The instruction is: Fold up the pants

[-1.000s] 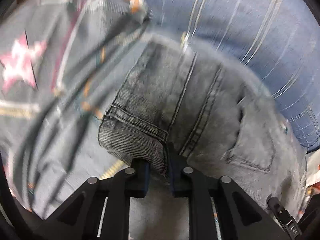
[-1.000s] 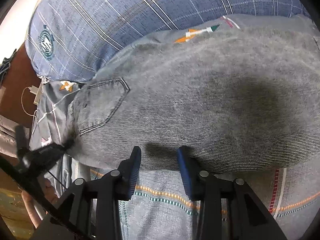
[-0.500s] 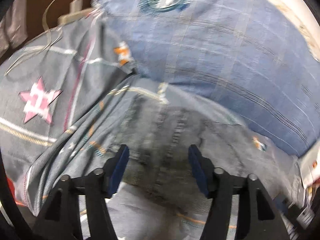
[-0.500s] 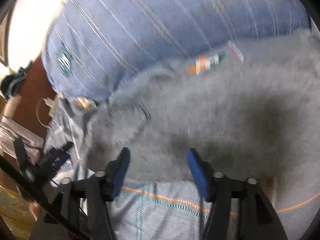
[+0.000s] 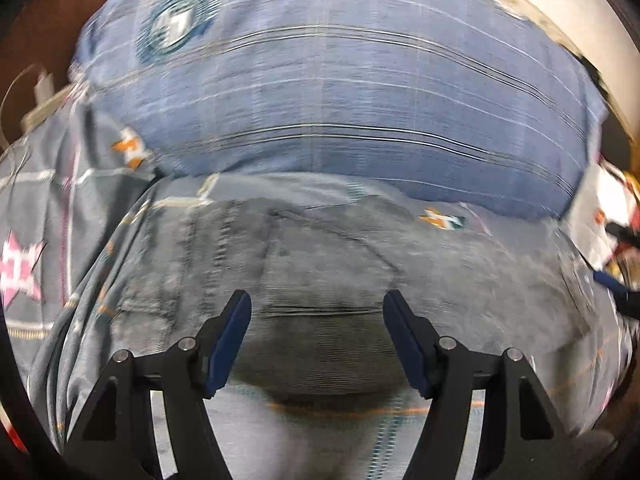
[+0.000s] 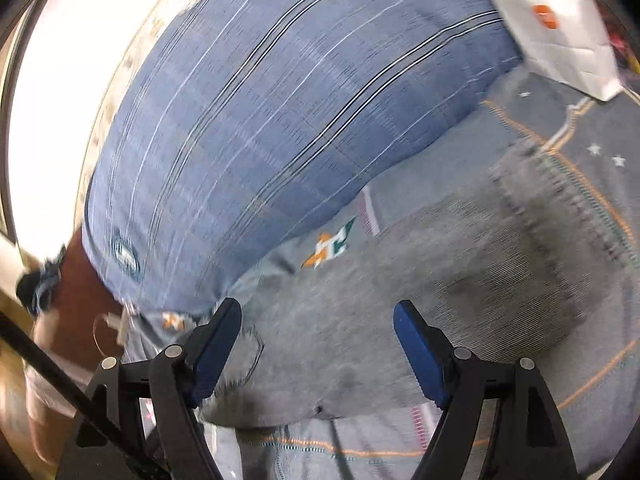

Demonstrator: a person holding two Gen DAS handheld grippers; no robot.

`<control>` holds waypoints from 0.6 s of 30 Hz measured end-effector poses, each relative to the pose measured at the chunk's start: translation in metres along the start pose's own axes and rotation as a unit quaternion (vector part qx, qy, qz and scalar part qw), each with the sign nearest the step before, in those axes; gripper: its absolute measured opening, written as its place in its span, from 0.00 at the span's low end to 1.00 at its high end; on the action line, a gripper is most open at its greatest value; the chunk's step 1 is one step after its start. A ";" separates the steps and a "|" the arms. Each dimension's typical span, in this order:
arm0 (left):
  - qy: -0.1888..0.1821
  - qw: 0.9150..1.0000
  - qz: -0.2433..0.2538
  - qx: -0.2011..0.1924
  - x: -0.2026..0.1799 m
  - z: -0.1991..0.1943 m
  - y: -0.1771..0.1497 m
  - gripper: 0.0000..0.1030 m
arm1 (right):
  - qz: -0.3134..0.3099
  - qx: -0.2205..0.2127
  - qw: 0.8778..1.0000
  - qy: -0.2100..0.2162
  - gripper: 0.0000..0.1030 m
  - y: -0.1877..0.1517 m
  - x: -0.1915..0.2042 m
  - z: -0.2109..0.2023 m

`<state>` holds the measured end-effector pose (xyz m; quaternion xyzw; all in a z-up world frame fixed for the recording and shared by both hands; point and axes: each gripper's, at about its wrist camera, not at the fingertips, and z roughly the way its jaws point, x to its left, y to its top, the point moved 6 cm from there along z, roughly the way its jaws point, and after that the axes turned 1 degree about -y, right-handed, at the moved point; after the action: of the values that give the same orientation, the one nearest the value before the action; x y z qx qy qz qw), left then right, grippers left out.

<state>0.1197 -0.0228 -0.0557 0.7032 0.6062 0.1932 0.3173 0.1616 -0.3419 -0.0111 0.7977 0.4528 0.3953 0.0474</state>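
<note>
item: grey denim pants [image 5: 328,280], folded into a compact bundle, lying flat on a bed covered by a grey patterned bedsheet [image 5: 60,208]; far edge of the bundle close to the blue plaid pillow [image 5: 340,92], which sits behind it. stitched seams and a pocket outline visible on the upper face in the left wrist view; a pocket corner shows near the left finger in the right wrist view [image 6: 400,320]. condition: both views motion-blurred, fine detail unreliable. left tongs [image 5: 316,340]: spread wide, blue-padded fingers [image 5: 228,340] apart with nothing between them, positioned at the near edge of the bundle; contact with the cloth cannot be told. right tongs [image 6: 318,348]: likewise spread wide, holding nothing, blue pads [image 6: 420,356] over the near edge of the bundle. bedsheet markings: pink star [image 5: 20,264] at far left, small orange-and-green motifs [image 6: 328,246] between pants and pillow, orange stitched lines along the near side. pillow carries a round teal emblem [image 5: 176,24] near its left end. ancillary: white paper bag [image 6: 560,24] with an orange mark at upper right of the right wrist view, beside the pillow; white cable and plug [image 5: 40,88] on a brown surface at far left of the left wrist view.
</note>
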 end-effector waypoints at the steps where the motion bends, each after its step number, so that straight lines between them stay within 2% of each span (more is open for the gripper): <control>1: -0.005 1.000 0.013 0.001 -0.011 0.000 0.000 0.66 | 0.009 -0.005 1.000 -0.008 0.81 0.005 -0.008 -0.005; 5: -0.039 0.996 0.082 0.013 -0.073 0.003 -0.007 0.66 | 0.083 -0.032 0.994 -0.068 0.81 0.021 -0.065 -0.030; 9: -0.083 0.985 0.148 0.031 -0.151 0.013 -0.014 0.66 | 0.180 -0.050 0.980 -0.071 0.80 0.031 -0.121 -0.054; 12: -0.122 0.971 0.195 0.059 -0.211 0.025 -0.025 0.66 | 0.212 -0.064 0.972 -0.076 0.80 0.033 -0.144 -0.068; 14: -0.140 0.962 0.222 0.078 -0.244 0.035 -0.033 0.66 | 0.237 -0.072 0.966 -0.072 0.76 0.033 -0.159 -0.077; 18: -0.162 0.941 0.277 0.106 -0.306 0.050 -0.050 0.66 | 0.260 -0.082 0.960 -0.067 0.72 0.033 -0.179 -0.087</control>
<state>0.0573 -0.3287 -0.0914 0.8947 0.3449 0.0917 0.2687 0.0764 -0.5216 -0.0424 0.9060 0.1917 0.3754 0.0388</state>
